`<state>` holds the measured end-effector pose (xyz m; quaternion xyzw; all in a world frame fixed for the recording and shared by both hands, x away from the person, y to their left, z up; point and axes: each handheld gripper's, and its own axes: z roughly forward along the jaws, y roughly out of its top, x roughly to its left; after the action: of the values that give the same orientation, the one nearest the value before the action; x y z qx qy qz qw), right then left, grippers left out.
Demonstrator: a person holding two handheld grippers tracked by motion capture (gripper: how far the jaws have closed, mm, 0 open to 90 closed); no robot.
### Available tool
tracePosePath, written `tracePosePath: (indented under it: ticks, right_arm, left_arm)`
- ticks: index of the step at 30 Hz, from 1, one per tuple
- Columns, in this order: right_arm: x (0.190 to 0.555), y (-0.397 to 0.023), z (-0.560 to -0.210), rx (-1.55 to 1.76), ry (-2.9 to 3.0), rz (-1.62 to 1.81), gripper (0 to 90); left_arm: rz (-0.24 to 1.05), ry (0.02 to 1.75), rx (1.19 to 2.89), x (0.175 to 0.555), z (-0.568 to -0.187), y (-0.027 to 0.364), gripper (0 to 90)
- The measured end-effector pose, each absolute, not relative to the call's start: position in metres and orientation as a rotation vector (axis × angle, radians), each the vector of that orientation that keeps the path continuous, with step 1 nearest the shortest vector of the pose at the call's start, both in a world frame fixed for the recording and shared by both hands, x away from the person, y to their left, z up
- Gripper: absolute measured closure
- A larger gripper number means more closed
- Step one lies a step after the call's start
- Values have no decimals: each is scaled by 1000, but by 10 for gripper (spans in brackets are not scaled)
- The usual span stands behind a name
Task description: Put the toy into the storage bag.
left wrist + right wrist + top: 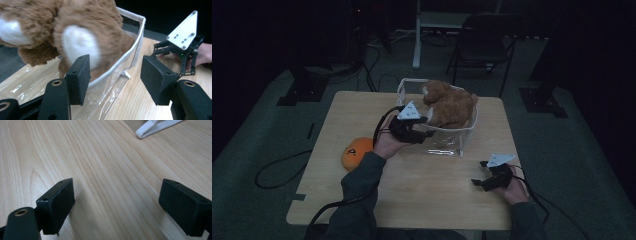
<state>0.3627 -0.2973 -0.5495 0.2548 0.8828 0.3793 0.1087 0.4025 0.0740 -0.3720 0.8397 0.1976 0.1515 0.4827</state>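
Fluffy brown plush toy (449, 104) already sits in the clear plastic bin with white trim (466, 136), just ahead of the left tongs (113, 75), whose jaws stand apart, clamping nothing. Right tongs (117, 202) gape over bare wooden table (105, 170). Round orange plush toy (355, 151), behind the left tongs, probably remains to be loaded.

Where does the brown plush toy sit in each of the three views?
High view: the brown plush toy lies in the clear bin at upper centre, just right of the left gripper.
Left gripper view: it covers the upper left, above the bin's white rim.
Right gripper view: not in it; there is bare table and a white strip at the top.
Shared landmark: the wooden tabletop.
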Motion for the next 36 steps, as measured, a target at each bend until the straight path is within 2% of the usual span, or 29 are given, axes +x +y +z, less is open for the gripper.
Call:
tracePosePath:
  ticks: [18, 36]
  right_arm:
    - [363, -297, -549, 749, 2597, 1114, 126]
    - [363, -297, -550, 748, 2596, 1115, 126]
  left_arm:
    - [426, 556, 1990, 388, -367, 124, 407]
    - [455, 686, 1994, 384, -383, 171, 404]
